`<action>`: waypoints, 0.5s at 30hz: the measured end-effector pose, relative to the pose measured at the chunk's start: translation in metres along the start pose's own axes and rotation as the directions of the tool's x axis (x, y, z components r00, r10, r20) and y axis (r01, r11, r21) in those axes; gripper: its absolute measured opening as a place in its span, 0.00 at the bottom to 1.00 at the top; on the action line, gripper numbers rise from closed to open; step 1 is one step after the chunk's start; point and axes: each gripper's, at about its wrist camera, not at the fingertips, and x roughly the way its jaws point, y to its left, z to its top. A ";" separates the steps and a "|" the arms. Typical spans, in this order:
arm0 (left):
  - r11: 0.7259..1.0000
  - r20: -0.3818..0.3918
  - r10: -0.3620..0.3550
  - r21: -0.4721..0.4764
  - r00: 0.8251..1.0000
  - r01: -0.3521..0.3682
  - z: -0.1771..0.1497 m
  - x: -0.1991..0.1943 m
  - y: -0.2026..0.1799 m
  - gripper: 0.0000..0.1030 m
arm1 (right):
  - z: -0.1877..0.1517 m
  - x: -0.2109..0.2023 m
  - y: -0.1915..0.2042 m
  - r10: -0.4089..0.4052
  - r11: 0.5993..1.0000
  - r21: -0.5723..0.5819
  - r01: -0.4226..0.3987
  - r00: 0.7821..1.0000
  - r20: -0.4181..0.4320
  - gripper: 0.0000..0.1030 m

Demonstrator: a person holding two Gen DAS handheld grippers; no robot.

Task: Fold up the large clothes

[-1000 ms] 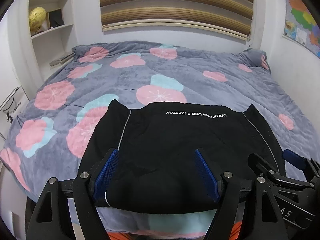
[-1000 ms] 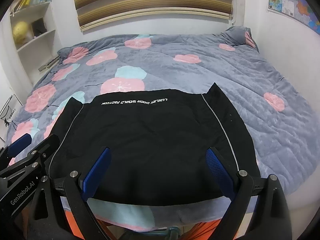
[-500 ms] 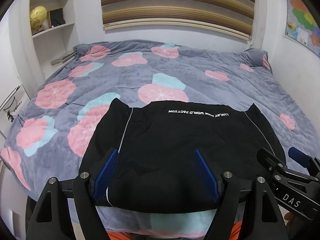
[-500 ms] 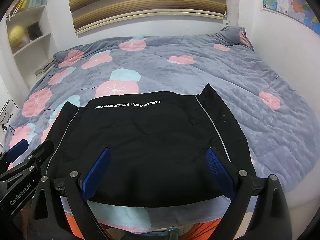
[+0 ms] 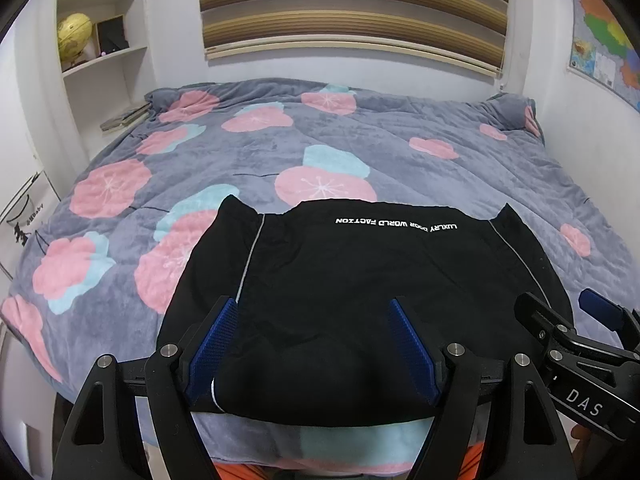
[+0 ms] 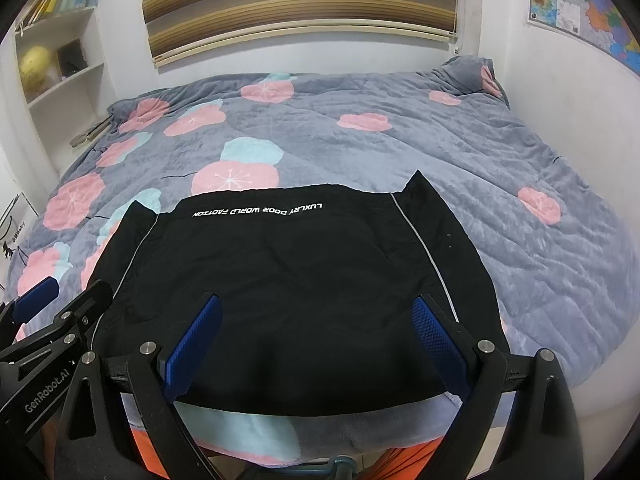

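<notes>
Clothing first: a black garment (image 5: 360,300) lies folded and flat on the bed (image 5: 280,152), close to the near edge and roughly midway along it. We see white lettering (image 5: 396,224) printed across its far edge, reading upside down from our side, and a thin pale piping line (image 5: 250,260) running down each side panel. Two small pointed corners stick up at the far left and far right of the fabric. The near hem sits just short of the bed's near edge, where a strip of grey and light-blue cover stays bare.

Our left gripper (image 5: 312,344) hangs over the near left part of the garment, its jaws spread wide with only fabric showing behind the gap; the blue pads (image 5: 214,340) pinch nothing. Our right gripper (image 6: 316,344) hangs over the near right part, jaws likewise spread and empty. Each gripper appears at the edge of the other's view, so the two sit side by side, near each other.

The bed cover is grey plush with pink and light-blue blossoms. Beyond the far edge we see a striped blind (image 5: 352,12) on the wall, white shelves (image 5: 104,60) with a yellow globe (image 5: 74,38) at the far left corner, and a coloured map (image 6: 580,4) on the right wall.
</notes>
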 end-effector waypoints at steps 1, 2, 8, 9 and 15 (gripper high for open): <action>1.000 -0.001 -0.001 0.001 1.000 0.001 0.000 0.000 0.000 0.76 | 0.001 0.000 -0.001 0.003 1.000 -0.004 -0.003 1.000 0.000 0.94; 1.000 0.000 0.000 0.001 1.000 0.000 0.000 0.000 0.000 0.76 | 0.001 -0.001 -0.001 0.003 1.000 -0.006 -0.003 1.000 0.001 0.94; 1.000 0.000 -0.002 0.003 1.000 0.002 0.000 0.001 0.000 0.76 | 0.004 0.002 -0.003 0.013 1.000 -0.020 -0.013 1.000 -0.003 0.94; 1.000 -0.001 -0.001 0.002 1.000 0.001 0.000 0.001 0.000 0.76 | 0.004 0.003 -0.003 0.014 1.000 -0.022 -0.014 1.000 -0.003 0.94; 1.000 0.000 -0.002 0.003 1.000 0.002 0.000 0.001 0.000 0.76 | 0.004 0.003 -0.003 0.014 1.000 -0.021 -0.014 1.000 -0.003 0.94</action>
